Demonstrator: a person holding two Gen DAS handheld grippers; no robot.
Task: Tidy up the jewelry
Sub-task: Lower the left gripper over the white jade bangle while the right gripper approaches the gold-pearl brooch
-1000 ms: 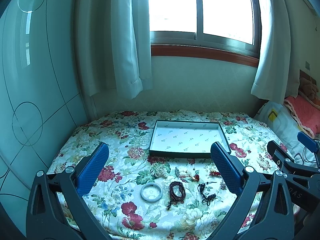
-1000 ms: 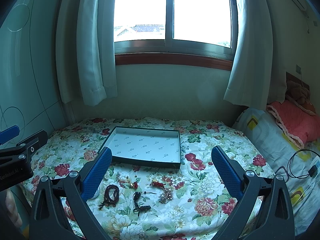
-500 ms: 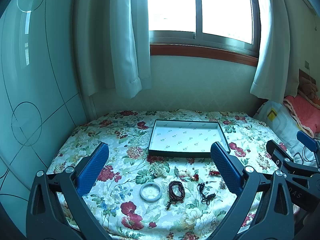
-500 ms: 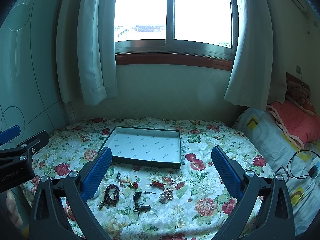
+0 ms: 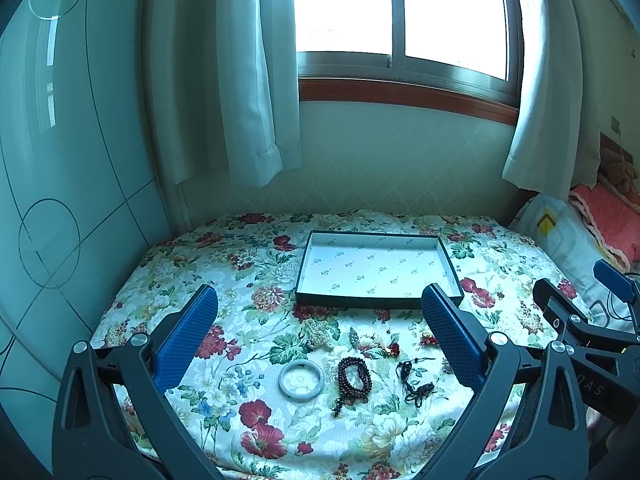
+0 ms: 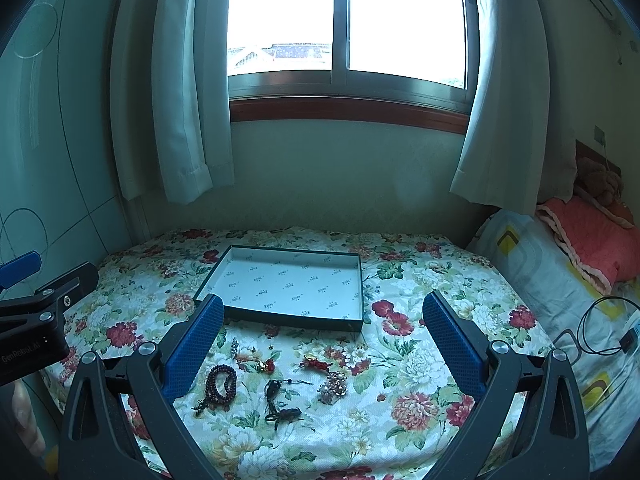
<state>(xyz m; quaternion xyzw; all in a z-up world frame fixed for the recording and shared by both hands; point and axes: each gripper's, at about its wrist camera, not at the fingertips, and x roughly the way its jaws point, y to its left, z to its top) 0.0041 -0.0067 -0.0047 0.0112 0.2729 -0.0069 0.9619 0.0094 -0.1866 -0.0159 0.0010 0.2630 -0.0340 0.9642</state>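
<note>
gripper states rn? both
Left gripper: open, holding nothing.
Right gripper: open, holding nothing.

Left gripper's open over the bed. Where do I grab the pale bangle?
Come straight down on the pale bangle: it lies flat on the bedspread, so put one finger inside the ring, one outside, pinching its left rim, away from the dark bead bracelet.

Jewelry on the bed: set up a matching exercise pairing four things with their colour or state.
Things:
1. bangle
2. beads
3. box
4. left gripper

Descriptions:
A. open, holding nothing
B. pale ring
C. dark red-brown, coiled
D. empty, white-lined

Pairs: 1-B, 2-C, 3-D, 4-A
</note>
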